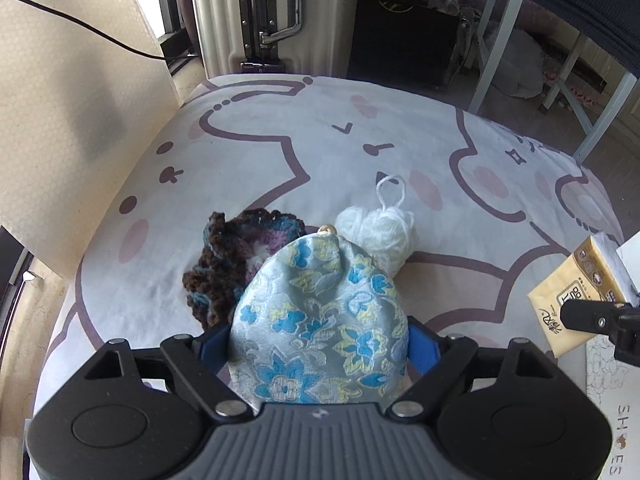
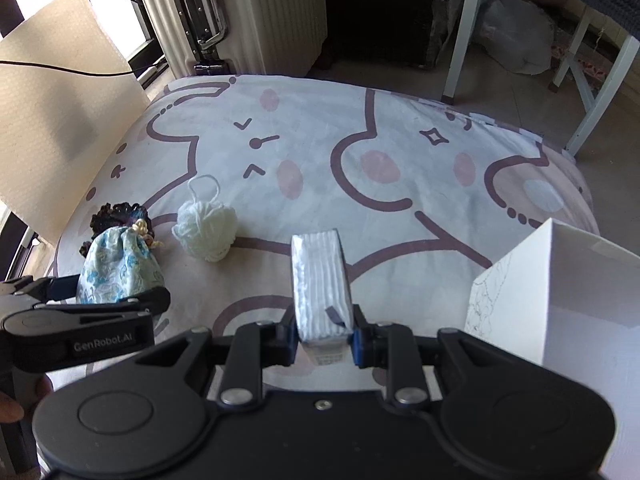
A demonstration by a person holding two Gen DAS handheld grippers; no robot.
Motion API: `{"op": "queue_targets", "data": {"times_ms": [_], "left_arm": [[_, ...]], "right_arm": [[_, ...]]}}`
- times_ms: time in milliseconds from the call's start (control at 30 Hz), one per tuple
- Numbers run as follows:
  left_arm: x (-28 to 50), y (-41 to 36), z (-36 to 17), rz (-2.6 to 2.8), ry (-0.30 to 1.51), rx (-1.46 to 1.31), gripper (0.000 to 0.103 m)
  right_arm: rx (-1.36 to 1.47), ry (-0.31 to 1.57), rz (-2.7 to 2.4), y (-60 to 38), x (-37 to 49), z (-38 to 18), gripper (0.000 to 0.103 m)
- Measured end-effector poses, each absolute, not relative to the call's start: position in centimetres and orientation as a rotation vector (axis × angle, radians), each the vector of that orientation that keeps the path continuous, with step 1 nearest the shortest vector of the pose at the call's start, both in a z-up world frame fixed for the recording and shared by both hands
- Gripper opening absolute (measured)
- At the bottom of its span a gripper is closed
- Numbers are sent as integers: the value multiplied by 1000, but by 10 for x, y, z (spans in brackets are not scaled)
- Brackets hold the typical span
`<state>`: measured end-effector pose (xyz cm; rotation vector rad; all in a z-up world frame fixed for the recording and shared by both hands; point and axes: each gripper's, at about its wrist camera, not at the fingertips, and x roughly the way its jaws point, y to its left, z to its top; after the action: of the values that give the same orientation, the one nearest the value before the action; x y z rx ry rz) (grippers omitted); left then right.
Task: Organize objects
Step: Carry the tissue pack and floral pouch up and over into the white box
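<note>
**Both claws loaded, the box waits on the right**

Nearest to us, our left claw (image 1: 318,344) holds the blue floral pouch (image 1: 320,320) across its wide belly, the blue pads pressing on both sides, so the jaws stand wide because the pouch is thick. Our right claw (image 2: 324,338) is closed on the tissue pack (image 2: 320,280), which it grips by its narrow end so the pack sticks forward. We judge both things are held this way to carry them to the white box (image 2: 560,300), which stands just beside the right claw at the bed's edge. Farther away, the dark crochet piece (image 1: 224,256) and the white yarn ball (image 2: 206,232) lie on the patterned bed sheet (image 2: 320,152), not yet collected. Behind the bed stands a suitcase (image 2: 240,12).
</note>
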<state>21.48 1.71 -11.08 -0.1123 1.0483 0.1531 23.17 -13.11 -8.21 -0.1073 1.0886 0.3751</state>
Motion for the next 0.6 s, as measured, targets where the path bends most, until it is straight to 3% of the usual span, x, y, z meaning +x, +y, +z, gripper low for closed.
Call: {"op": "queue_targets", "data": {"times_ms": [600], "left_arm": [[159,0,-32,27,977,-106,87]], "right_arm": [[-66,976,418,-162,166,-18,26]]}}
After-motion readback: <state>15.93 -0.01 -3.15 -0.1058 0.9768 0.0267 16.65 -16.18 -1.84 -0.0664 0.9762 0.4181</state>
